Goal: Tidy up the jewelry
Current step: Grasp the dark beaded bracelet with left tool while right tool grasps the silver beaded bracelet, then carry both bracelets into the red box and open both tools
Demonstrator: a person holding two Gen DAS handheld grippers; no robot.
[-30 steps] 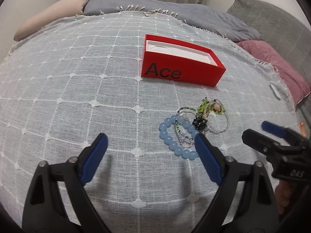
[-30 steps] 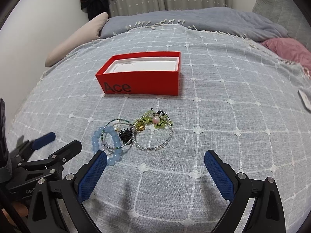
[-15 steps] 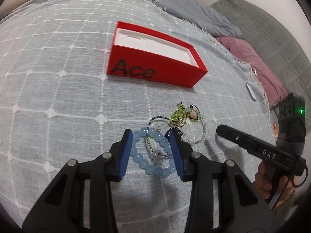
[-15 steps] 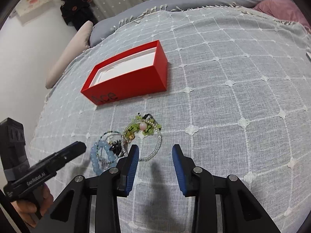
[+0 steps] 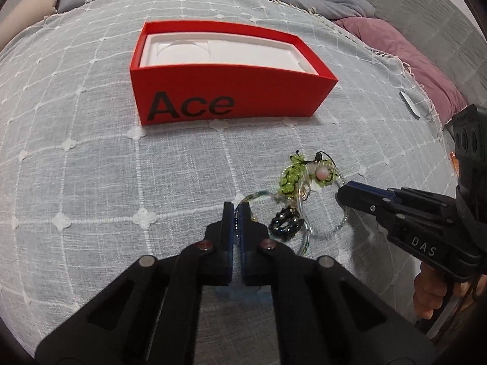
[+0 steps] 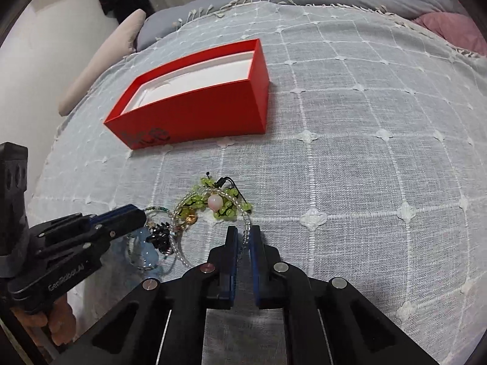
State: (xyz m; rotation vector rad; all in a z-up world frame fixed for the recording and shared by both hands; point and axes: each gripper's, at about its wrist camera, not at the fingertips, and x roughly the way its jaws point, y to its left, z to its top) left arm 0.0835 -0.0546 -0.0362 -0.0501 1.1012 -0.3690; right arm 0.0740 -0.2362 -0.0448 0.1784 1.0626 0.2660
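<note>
Jewelry [image 6: 194, 213] sits in a little tangled heap on the bed [image 6: 365, 158], just in front of the open red box [image 5: 225, 91]: a pale blue bead bracelet [image 6: 146, 252], a clear bead strand [image 6: 246, 225], a green beaded piece [image 5: 292, 176] with a pink bead, and a dark cluster [image 5: 286, 223].

Left tool [image 5: 236, 213] is pinched nearly closed over a thin beaded strand at the heap's left edge; what exactly it has is hard to tell, since the tool hides the blue bracelet in its own view. Right tool [image 6: 242, 237] is clamped on the clear bead strand.

My guess on handling: all light, floppy stuff, beads are slick and round, and the loops look interlocked, so lifting one will probably drag its neighbours. Better to pinch across the string between beads than on a bead.

The box has a white molded insert and nothing in it. Nothing sits between heap and box, only the soft, textured bedspread, which might snag. Pillows [image 5: 411, 60] are well off to the side.
</note>
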